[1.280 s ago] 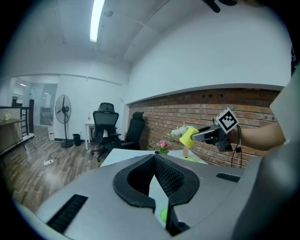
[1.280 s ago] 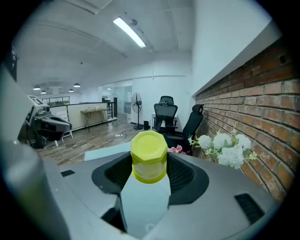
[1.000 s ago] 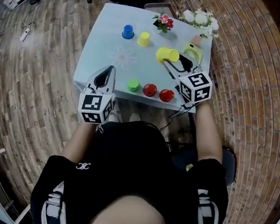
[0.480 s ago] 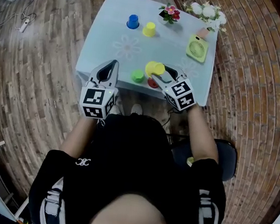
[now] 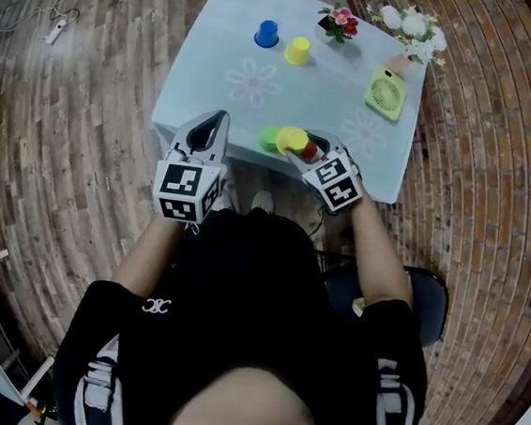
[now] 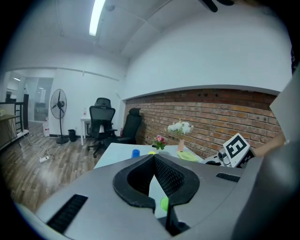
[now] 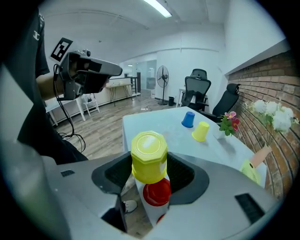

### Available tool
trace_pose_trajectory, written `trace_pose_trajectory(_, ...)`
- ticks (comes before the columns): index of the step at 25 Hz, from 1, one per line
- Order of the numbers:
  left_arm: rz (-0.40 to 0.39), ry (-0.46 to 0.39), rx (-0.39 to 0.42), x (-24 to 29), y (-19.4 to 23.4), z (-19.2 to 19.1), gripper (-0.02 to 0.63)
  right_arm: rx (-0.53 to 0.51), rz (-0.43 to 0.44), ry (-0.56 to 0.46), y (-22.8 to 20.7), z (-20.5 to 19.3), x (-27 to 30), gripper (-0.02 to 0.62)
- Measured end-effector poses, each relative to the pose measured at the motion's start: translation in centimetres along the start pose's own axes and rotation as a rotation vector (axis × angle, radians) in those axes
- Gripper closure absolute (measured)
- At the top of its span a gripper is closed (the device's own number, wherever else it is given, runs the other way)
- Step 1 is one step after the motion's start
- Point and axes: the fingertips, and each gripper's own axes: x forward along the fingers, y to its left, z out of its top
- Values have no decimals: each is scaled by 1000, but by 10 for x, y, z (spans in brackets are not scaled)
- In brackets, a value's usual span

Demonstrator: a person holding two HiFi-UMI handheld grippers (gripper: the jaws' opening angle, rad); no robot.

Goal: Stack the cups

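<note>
1. The right hand-held gripper [image 7: 151, 174] was clamped on an upside-down yellow cup [image 7: 149, 154], one jaw on each side of it.
2. That yellow cup hung right over a red cup [image 7: 157, 192] at the near edge of the worktop [image 5: 224, 70], roughly 6 o'clock on it. Couldn't tell if the two were actually touching.
3. A green cup [image 5: 270, 139] sat just beside them, at 9 o'clock from the held cup.
4. The left hand-held gripper [image 6: 153, 157] was closed with its jaw tips together and nothing in it. It hovered by the near edge at about 7 o'clock, at 9 o'clock from the green cup.
5. Way over on the far side, around 12 o'clock, a blue cup [image 5: 267, 33] and a second yellow cup [image 5: 298, 50] stood upside down next to each other, with the yellow one at 3 o'clock from the blue.
6. Other stuff on the worktop: pink flowers [image 5: 339, 21] at about 1 o'clock, white flowers [image 5: 410, 24] at the far corner around 2 o'clock, and a green fan [image 5: 387, 92] lying flat at 3 o'clock.
</note>
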Motion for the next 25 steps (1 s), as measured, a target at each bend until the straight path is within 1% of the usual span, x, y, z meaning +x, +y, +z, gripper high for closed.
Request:
trace_pose_trajectory(7, 8, 13, 4, -5, 1, -4, 603, 24, 18, 2, 4, -6, 7, 365)
trace_pose_trajectory(10, 10, 15, 3, -7, 2, -6, 603, 34, 34, -15, 7, -5, 9, 365)
trace_pose_trajectory(13, 8, 14, 5, -8, 2, -5, 603, 50, 44, -44, 8, 1, 8, 315)
trace_pose_trajectory(17, 6, 7, 9, -9, 3, -3, 603, 75, 39, -99, 7, 14, -4, 295)
trace_pose_trajectory(19, 2, 0, 12, -8, 2, 0, 603, 104, 24, -165, 2, 27, -18, 295)
trace_pose_trajectory(21, -5, -10, 15, -7, -1, 4, 603, 151, -13, -277, -7, 44, -39, 295)
trace_pose_trajectory(23, -17, -21, 18, -4, -6, 9, 603, 206, -85, -418, -21, 61, -67, 298)
trace_pose_trajectory(25, -34, -33, 21, -2, -12, 15, 603, 247, -188, -547, -36, 76, -98, 313)
